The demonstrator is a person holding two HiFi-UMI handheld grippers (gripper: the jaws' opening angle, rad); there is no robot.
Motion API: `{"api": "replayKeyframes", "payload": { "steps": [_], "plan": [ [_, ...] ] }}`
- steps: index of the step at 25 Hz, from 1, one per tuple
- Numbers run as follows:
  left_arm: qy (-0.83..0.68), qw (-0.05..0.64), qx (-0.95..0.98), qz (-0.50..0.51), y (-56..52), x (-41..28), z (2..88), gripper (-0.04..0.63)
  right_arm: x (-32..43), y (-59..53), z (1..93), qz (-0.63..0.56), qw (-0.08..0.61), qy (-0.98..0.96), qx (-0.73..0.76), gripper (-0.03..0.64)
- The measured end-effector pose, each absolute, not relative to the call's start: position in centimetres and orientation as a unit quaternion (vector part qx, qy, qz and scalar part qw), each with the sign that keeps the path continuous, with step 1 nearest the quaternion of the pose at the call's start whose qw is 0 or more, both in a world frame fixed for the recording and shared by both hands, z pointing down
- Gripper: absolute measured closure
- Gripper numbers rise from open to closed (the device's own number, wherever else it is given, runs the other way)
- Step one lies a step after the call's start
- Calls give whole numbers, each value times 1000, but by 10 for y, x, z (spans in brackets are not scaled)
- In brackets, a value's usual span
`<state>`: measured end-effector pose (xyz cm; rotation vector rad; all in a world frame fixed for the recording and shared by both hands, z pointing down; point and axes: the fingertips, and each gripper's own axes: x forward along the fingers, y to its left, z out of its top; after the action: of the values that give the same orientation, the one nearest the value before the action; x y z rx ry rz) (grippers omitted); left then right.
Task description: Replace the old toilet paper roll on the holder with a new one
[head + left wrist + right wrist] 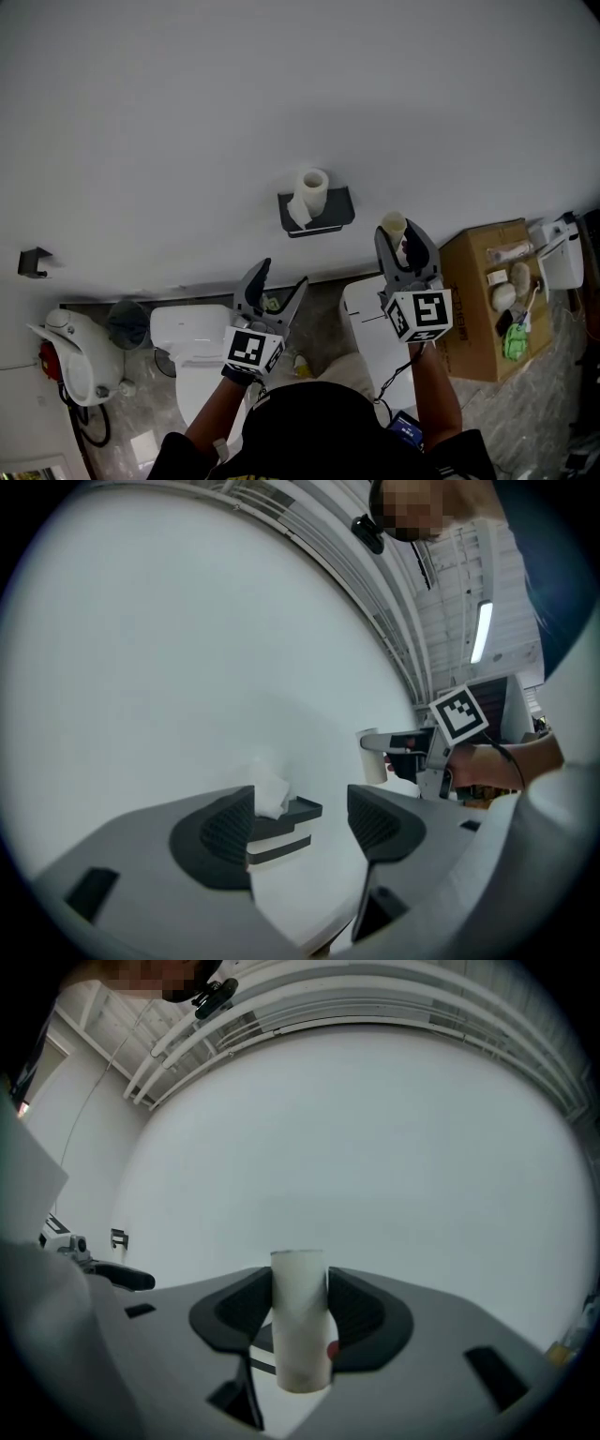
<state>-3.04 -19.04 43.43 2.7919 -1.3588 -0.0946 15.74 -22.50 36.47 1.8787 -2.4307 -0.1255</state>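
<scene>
The plain white wall [281, 94] fills most of the head view. Below it stand a white toilet [192, 342] and, to the right, a brown cardboard box [476, 314] with small items on top. A dark grey holder shelf [339, 208] is fixed on the wall, and a white toilet paper roll [314, 187] stands upright on it, with a loose tail hanging over the front edge. The left gripper [284, 277] points at the wall below the holder. Its jaws are wide apart and nothing is between them. The right gripper [401, 239] is just right of the holder, and its jaws are closed on a bare pale cardboard tube [395, 223], which is held upright.
</scene>
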Motion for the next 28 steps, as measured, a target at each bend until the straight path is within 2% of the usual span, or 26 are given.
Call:
{"api": "replayKeyframes", "payload": {
  "steps": [10, 28],
  "plan": [
    [-434, -14, 900, -28, -234, 2, 420, 278, 166, -216, 368, -28, 31, -786, 616, 431],
    [-461, -17, 887, 11, -336, 35, 423, 272, 179, -204, 363, -20, 28, -784, 620, 431]
  ]
}}
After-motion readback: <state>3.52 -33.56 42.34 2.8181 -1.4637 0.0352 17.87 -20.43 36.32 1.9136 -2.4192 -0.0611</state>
